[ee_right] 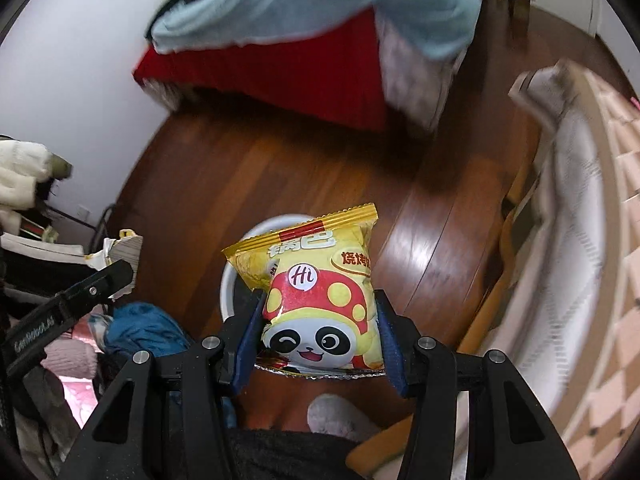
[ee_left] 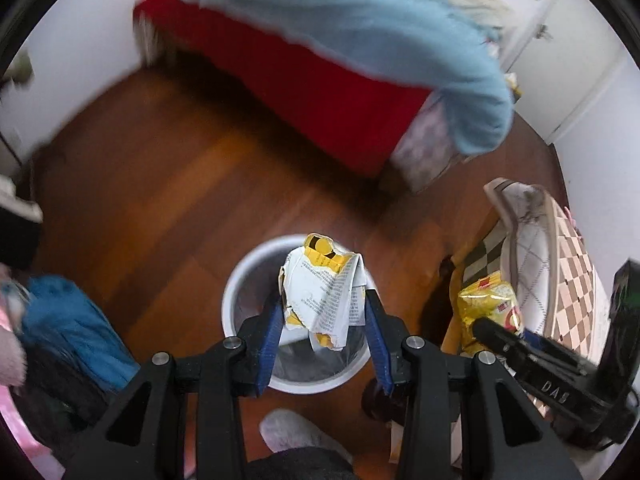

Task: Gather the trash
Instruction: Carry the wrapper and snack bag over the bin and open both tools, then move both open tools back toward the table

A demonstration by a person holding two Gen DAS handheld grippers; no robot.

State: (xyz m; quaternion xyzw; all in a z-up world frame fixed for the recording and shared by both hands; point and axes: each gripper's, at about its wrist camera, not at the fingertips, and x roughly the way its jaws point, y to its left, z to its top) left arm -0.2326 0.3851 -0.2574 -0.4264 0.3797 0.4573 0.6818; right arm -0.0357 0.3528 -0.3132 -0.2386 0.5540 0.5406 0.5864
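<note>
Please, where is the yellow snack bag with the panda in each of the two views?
Left wrist view: yellow snack bag at the right edge, in the right gripper.
Right wrist view: bag at centre, between the gripper's fingers.
Shared landmark: white trash bin on the wooden floor.

Left hand-held gripper (ee_left: 322,312): black angular frame, blue finger pads (ee_left: 270,340), round silver screws.
Right hand-held gripper (ee_right: 320,330): same black frame, blue pads (ee_right: 390,350); white lettering along its side.
Worn: fluffy grey slipper (ee_right: 336,416) at 6 o'clock, dark garment beneath.
</note>
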